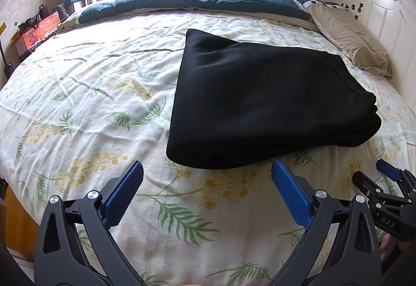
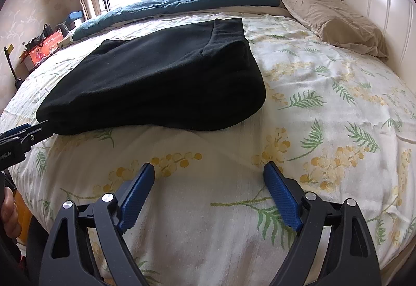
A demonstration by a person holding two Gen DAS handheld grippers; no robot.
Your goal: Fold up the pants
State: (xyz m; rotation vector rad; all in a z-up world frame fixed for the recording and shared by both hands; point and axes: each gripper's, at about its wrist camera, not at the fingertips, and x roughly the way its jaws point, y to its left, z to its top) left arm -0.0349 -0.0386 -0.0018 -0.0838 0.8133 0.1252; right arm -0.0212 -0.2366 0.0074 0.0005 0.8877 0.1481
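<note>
The black pants (image 1: 262,101) lie folded into a thick, layered bundle on the floral bedsheet (image 1: 91,93), right of centre in the left wrist view and left of centre in the right wrist view (image 2: 156,78). The stacked fold edges face the near side of the bed.

The left gripper (image 1: 208,174) hovers above the sheet just near of the bundle, blue-padded fingers (image 1: 124,192) spread wide, nothing between them. The right gripper (image 2: 209,174) sits likewise near of the pants, fingers (image 2: 282,197) wide apart and empty (its tip also shows at the right edge of the left view (image 1: 387,174)).

A tan pillow (image 2: 335,26) rests far right against the white headboard (image 1: 377,7); a teal blanket (image 1: 187,0) lies along the far edge. Whether either gripper touches the sheet is unclear.
</note>
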